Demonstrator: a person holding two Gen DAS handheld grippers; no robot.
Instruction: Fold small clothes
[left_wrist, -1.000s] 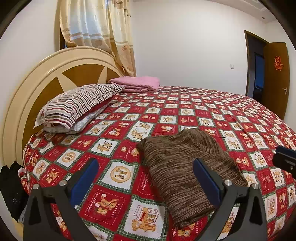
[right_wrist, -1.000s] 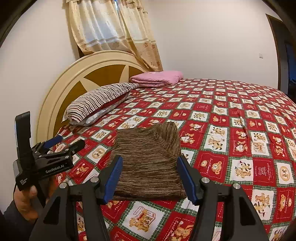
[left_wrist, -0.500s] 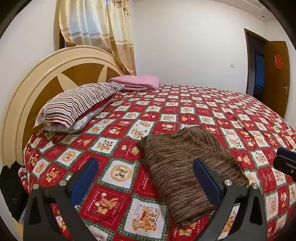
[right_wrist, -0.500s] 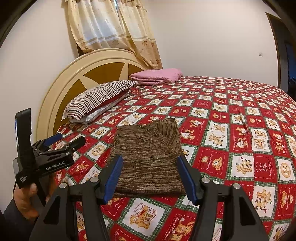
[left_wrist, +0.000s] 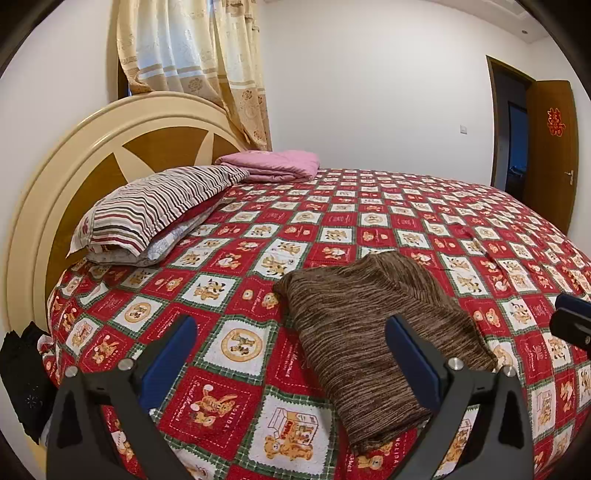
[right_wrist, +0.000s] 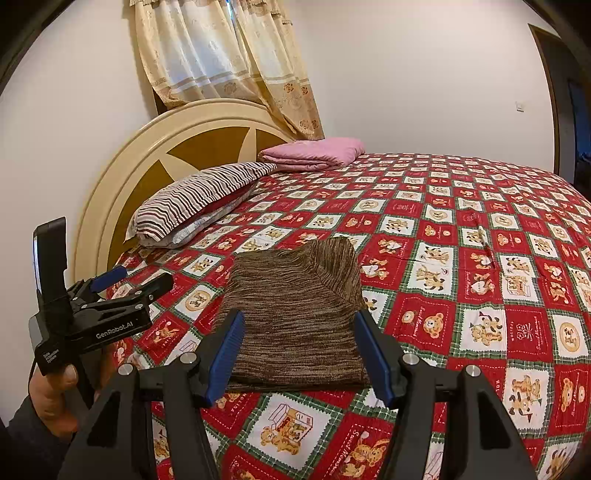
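Note:
A folded brown knit garment (left_wrist: 373, 325) lies flat on the red patterned bedspread (left_wrist: 332, 229) near the bed's front edge; it also shows in the right wrist view (right_wrist: 295, 314). My left gripper (left_wrist: 291, 350) is open and empty, held above the bed to the garment's left. My right gripper (right_wrist: 299, 350) is open and empty, just in front of the garment's near edge. The left gripper also shows at the left of the right wrist view (right_wrist: 129, 291), held in a hand.
A striped pillow (left_wrist: 159, 210) and a folded pink blanket (left_wrist: 273, 166) lie by the round headboard (left_wrist: 74, 177). A curtain (left_wrist: 195, 70) hangs behind it. A brown door (left_wrist: 550, 147) stands open at the right. Something black (left_wrist: 22, 376) hangs at the bed's left edge.
Both grippers have drawn back slightly from the garment. The garment has not moved and both grippers stay open.

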